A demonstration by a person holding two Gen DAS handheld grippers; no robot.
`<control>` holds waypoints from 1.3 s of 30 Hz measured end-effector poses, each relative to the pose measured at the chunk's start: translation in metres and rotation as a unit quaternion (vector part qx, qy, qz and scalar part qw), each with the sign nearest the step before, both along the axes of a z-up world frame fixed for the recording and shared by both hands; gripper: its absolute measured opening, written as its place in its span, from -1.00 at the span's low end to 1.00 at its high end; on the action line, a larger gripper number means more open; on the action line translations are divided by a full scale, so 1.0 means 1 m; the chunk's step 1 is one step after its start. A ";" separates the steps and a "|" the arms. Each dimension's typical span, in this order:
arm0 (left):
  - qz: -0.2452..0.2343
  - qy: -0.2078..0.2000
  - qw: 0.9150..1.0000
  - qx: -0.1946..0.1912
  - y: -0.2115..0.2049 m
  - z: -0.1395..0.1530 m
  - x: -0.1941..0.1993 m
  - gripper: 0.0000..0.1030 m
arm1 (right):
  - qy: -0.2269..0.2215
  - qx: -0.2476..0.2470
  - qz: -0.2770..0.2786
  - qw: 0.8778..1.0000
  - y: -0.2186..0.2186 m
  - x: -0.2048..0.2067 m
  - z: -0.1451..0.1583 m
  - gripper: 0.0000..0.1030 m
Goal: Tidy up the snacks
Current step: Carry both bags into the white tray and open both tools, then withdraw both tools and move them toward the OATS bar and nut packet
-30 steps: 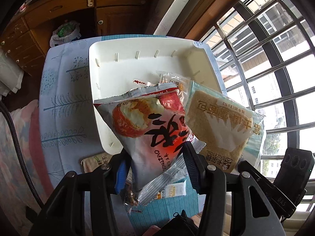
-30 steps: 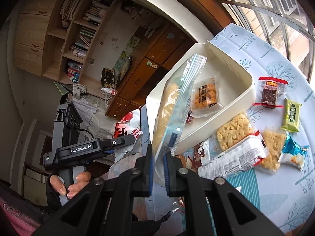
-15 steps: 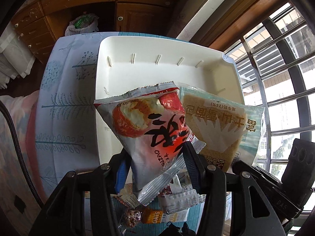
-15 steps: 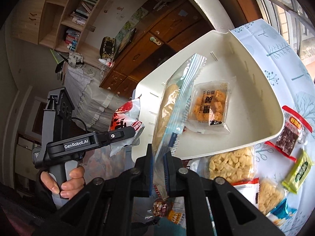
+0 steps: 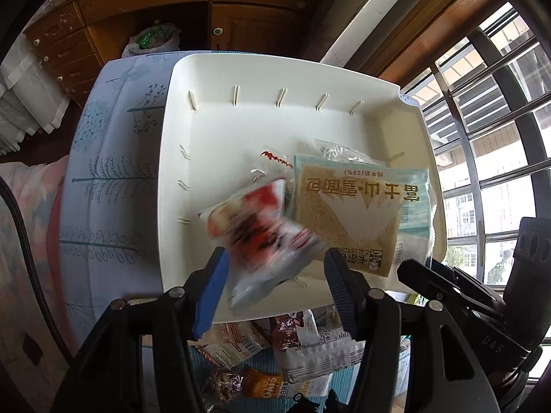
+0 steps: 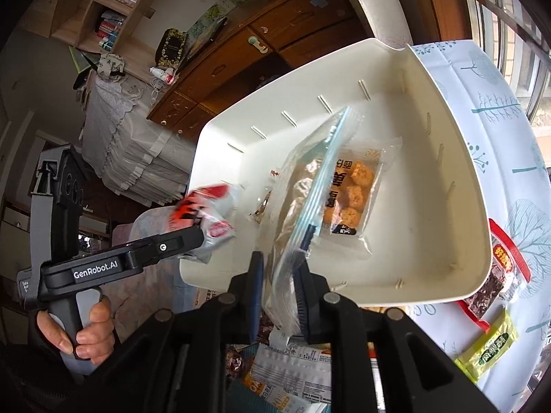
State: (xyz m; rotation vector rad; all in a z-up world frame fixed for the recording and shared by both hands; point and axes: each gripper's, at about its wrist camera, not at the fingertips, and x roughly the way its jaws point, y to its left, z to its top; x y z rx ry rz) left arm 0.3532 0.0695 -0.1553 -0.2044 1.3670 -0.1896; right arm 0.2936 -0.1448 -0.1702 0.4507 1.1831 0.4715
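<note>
On the cloth-covered desk (image 5: 113, 172), your left hand-held gripper (image 5: 275, 275) was opening, the red bag (image 5: 261, 227) dropping into the tray (image 5: 241, 79) ahead; your right hand-held gripper (image 6: 280, 285) was opening round the bread pack (image 6: 296, 206).

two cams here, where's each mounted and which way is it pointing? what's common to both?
Left wrist: on the left gripper, looking steeply down into the white tray; its own opening fingers frame the blurred red-and-white snack bag, pads clear of it; right gripper at lower right.
Right wrist: on the right gripper, angled down across the tray toward the wooden cabinets; jaws opening around the clear bread bag; a hand holds the left gripper at left.
Shared: tray, both bags, tree-print tablecloth, cabinets.
</note>
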 end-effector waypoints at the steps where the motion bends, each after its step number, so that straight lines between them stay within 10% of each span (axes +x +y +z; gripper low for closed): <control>1: -0.002 -0.003 1.000 -0.001 0.000 0.002 -0.001 0.34 | -0.002 -0.005 -0.005 1.000 -0.002 -0.001 0.000 -0.11; 3: -0.006 -0.012 1.000 -0.003 -0.001 0.009 -0.005 0.36 | -0.006 -0.018 -0.015 1.000 -0.007 -0.003 0.002 0.11; 39: -0.138 -0.119 0.983 -0.031 0.070 0.101 -0.168 0.47 | -0.097 -0.036 -0.203 0.974 0.022 -0.186 0.077 0.12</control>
